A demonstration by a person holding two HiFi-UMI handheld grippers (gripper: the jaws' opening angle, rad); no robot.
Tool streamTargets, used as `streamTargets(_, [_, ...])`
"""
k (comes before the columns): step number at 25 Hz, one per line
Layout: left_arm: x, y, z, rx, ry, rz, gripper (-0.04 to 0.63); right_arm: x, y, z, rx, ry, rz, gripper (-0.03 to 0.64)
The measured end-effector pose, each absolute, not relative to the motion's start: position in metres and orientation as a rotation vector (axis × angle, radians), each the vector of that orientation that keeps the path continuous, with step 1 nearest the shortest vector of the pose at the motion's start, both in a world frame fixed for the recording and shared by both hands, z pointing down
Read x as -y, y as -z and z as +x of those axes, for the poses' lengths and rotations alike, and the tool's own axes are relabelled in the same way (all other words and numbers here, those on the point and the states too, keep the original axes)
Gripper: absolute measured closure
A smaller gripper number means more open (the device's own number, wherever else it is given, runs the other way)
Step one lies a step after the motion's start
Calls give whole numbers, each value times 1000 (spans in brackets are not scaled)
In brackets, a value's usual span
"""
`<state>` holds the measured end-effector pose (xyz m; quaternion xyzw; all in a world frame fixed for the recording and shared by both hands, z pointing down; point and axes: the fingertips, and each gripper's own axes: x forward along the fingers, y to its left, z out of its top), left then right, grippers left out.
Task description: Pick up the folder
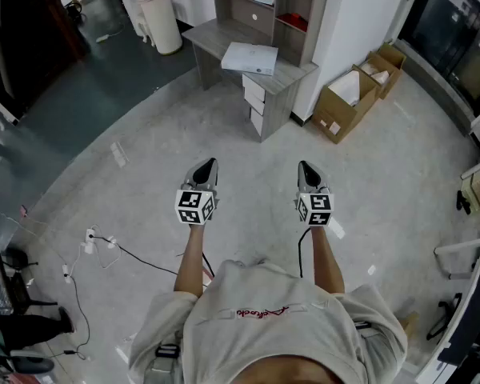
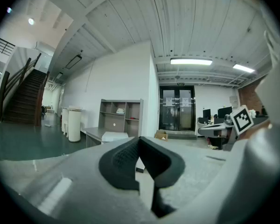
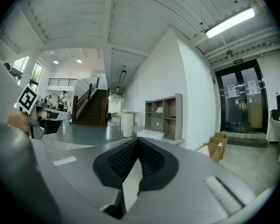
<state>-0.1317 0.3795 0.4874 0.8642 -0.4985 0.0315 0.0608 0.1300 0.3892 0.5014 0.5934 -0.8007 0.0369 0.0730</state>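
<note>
Grey speckled floor fills a large hall, with a grey desk (image 1: 210, 34) standing against a white wall far ahead of the person. The folder (image 1: 250, 58), a flat white one as far as can be made out, lies on that desktop near its front right part, below the shelf unit (image 1: 302, 8) that rises from the back of the desk. Its longer side seems to run roughly across the head view, slightly slanted.

Both tools hang well short of it over bare floor. The left gripper (image 1: 209, 165) has its jaws pressed together with nothing between them, and the right gripper (image 1: 306, 169) is likewise closed and empty. They point almost level towards the desk. The folder lies straight ahead, on a line between the two, so neither is clearly nearer. It sits a little left of the left jaws' tip in the left gripper view and a little right of the right one's. Open cardboard boxes (image 1: 354, 94) stand on the floor right of the desk, so a walk forward looks needed first.
</note>
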Motion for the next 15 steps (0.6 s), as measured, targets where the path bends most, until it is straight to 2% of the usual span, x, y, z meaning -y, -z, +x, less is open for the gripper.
streamTargets(15, [-388,-492,-101,1521,-119,2596,597,-401,-502,158,2434,-135,1768,611])
